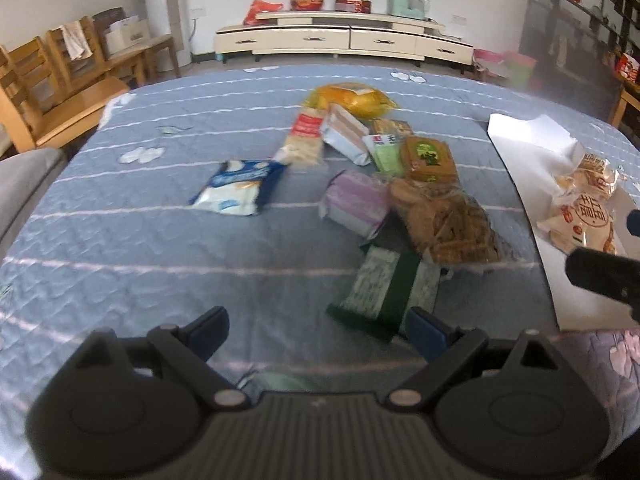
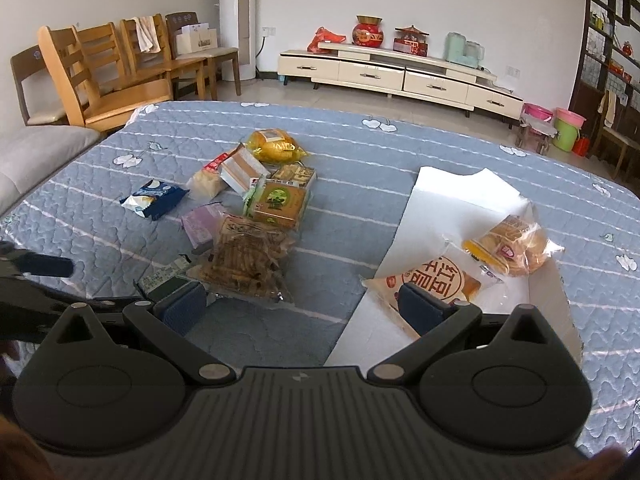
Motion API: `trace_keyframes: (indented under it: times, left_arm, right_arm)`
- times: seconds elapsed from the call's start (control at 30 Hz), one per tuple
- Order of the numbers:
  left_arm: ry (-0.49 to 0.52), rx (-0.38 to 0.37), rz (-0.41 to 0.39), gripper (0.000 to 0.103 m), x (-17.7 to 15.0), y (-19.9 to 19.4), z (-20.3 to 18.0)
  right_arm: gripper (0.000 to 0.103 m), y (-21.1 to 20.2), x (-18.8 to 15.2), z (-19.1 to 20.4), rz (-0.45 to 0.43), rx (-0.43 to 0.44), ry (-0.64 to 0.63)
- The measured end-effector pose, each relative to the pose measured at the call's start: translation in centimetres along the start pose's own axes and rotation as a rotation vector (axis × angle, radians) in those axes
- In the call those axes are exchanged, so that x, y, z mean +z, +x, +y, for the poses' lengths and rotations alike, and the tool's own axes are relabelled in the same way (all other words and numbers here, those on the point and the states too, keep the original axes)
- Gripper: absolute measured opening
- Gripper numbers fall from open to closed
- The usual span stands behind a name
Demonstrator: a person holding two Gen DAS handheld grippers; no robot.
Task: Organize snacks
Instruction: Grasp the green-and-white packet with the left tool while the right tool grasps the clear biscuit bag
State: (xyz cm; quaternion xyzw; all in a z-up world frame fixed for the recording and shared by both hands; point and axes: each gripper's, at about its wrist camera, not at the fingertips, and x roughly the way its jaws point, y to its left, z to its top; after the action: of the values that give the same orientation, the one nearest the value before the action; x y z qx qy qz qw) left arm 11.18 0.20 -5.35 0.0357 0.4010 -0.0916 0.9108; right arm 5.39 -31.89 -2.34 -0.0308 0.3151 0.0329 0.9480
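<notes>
Right wrist view: crinkly plastic snack packets (image 2: 256, 216) heap on quilted blue cloth (image 2: 360, 152). Two glossy bread bags (image 2: 508, 248) lie on flat white paper (image 2: 436, 208). Left gripper (image 1: 318, 330) and right gripper (image 2: 304, 306) gape wide, empty.

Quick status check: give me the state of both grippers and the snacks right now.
left gripper: open, empty, above the quilt
right gripper: open, empty
green packet: flat on the quilt, just ahead of the left gripper
white sheet: spread out, two packets on it
snack pile: loose, unsorted
</notes>
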Motion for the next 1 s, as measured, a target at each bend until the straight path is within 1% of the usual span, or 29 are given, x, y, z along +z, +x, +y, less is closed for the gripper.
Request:
trace_keyframes:
  times: [0.1, 0.23, 0.27, 0.3, 0.33, 0.37, 0.4, 0.43, 0.53, 0.67, 0.73, 0.87, 0.93, 1.0]
  left_arm:
    - [0.026, -0.043, -0.014, 0.095, 0.6, 0.9, -0.7]
    - [0.099, -0.119, -0.005, 0.093, 0.7, 1.5, -2.4]
    - [0.123, -0.122, -0.011, 0.088, 0.5, 1.5, -2.8]
    - [0.141, -0.111, -0.012, 0.074, 0.4, 1.6, -3.2]
    - [0.147, -0.098, -0.004, 0.066, 0.3, 2.0, -3.4]
    - [0.134, -0.107, -0.004, 0.060, 0.3, 2.2, -3.2]
    - [0.108, -0.125, -0.009, 0.051, 0.3, 2.1, -2.8]
    - [0.098, -0.125, -0.012, 0.048, 0.4, 1.9, -2.5]
    - [0.057, -0.134, -0.011, 0.047, 0.2, 1.2, -1.2]
    - [0.006, -0.098, -0.025, 0.047, -0.4, 0.1, 0.6]
    - [-0.026, -0.082, -0.028, 0.047, -0.7, -0.6, 1.8]
    - [-0.053, -0.065, -0.039, 0.047, -0.7, -1.5, 3.2]
    - [-0.058, -0.059, -0.049, 0.047, -0.7, -1.7, 3.4]
    - [-0.065, -0.057, -0.052, 0.047, -0.5, -1.7, 3.6]
  right_arm:
    - [0.103, 0.3, -0.1, -0.7, 0.001, -0.008, 0.016]
    - [0.103, 0.9, -0.1, -1.3, 0.010, -0.009, 0.046]
    - [0.103, 1.0, -0.2, -1.3, 0.013, -0.009, 0.049]
    - [0.103, 1.2, -0.2, -1.4, 0.017, -0.010, 0.051]
    - [0.103, 1.4, -0.2, -1.3, 0.021, -0.010, 0.051]
    - [0.103, 1.7, -0.2, -1.2, 0.026, -0.008, 0.051]
    - [0.103, 1.8, -0.1, -1.1, 0.029, -0.004, 0.052]
    - [0.103, 1.9, -0.1, -0.9, 0.031, 0.002, 0.055]
    - [0.103, 2.3, 0.4, -0.5, 0.040, 0.022, 0.064]
    - [0.103, 3.8, 1.4, 0.5, 0.063, 0.076, 0.089]
    - [0.103, 5.0, 2.0, 1.3, 0.090, 0.105, 0.104]
    - [0.103, 8.3, 3.1, 2.6, 0.164, 0.085, 0.122]
    - [0.103, 10.2, 3.3, 3.1, 0.210, 0.061, 0.124]
    - [0.103, 11.6, 3.2, 3.3, 0.243, 0.064, 0.122]
